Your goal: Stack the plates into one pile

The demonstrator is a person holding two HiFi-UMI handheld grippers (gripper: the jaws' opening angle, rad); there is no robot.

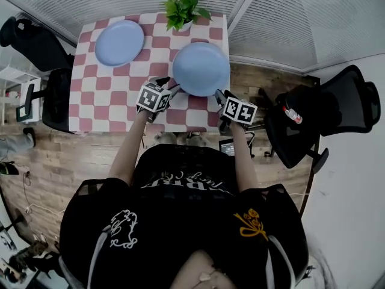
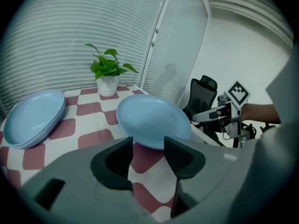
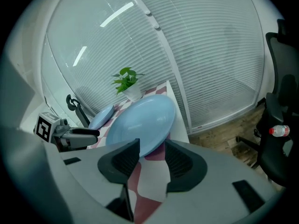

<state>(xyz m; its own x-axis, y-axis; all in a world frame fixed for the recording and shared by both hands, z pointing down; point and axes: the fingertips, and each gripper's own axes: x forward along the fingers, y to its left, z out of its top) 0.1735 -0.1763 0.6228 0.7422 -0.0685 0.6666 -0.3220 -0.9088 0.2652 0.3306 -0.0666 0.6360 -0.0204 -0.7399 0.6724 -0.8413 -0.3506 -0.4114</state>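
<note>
Pale blue plates (image 1: 201, 68), red-checked tablecloth (image 1: 90, 101)

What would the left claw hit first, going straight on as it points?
Probably the near rim of the round pale-blue plate; depth is unclear, so the red-and-white checked tablecloth may come first.

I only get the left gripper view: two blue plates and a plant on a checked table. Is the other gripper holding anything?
Observer: No. The right gripper is open and empty, pointing at the near plate.
Operator: Where are the two grippers on the table?
Observer: From the head view, the left gripper is at that plate's near-left edge and the right one is at its near-right edge.
Operator: Is there anything off the table?
Observer: A bottle with a red cap lies on the chair to the right.
</note>
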